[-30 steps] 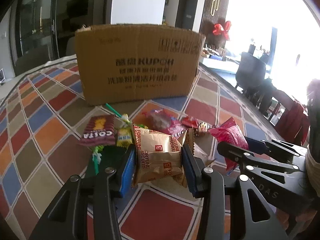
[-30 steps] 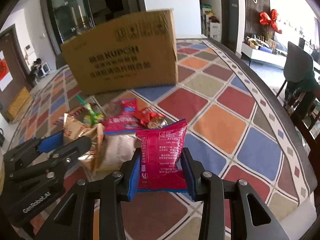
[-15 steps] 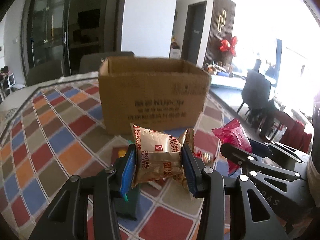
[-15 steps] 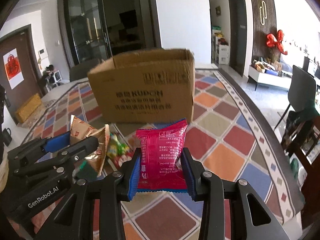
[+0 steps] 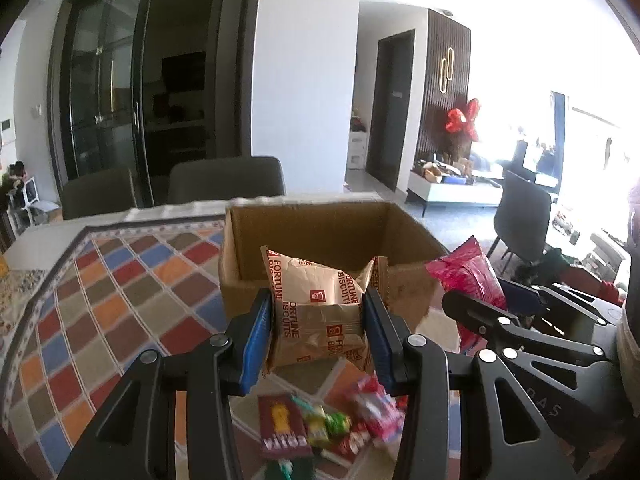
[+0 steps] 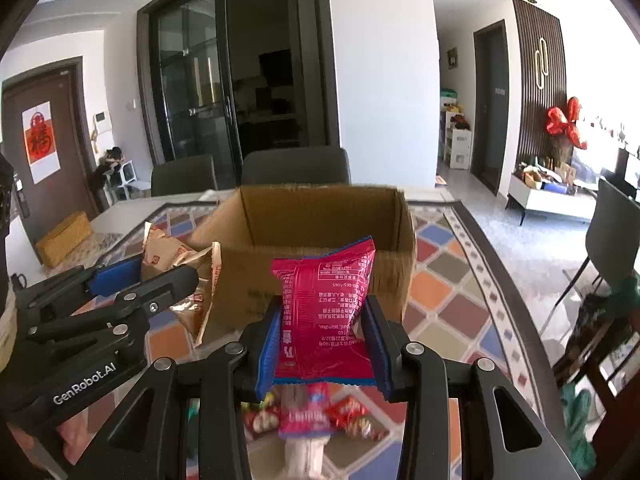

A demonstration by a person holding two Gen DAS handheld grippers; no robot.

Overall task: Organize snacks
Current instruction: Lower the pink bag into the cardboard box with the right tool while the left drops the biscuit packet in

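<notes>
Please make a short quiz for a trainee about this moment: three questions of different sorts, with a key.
1. True or false: the cardboard box is closed.
2. What does the left gripper hold?
A. gold biscuit packet
B. pink snack packet
C. nothing
3. Fill in: the right gripper is shut on the ____ packet.

Key: 1 false; 2 A; 3 pink.

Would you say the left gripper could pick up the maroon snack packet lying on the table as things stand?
Probably not yet: the left gripper is shut on the gold biscuit packet, so it has no free grip for the maroon packet.
</notes>
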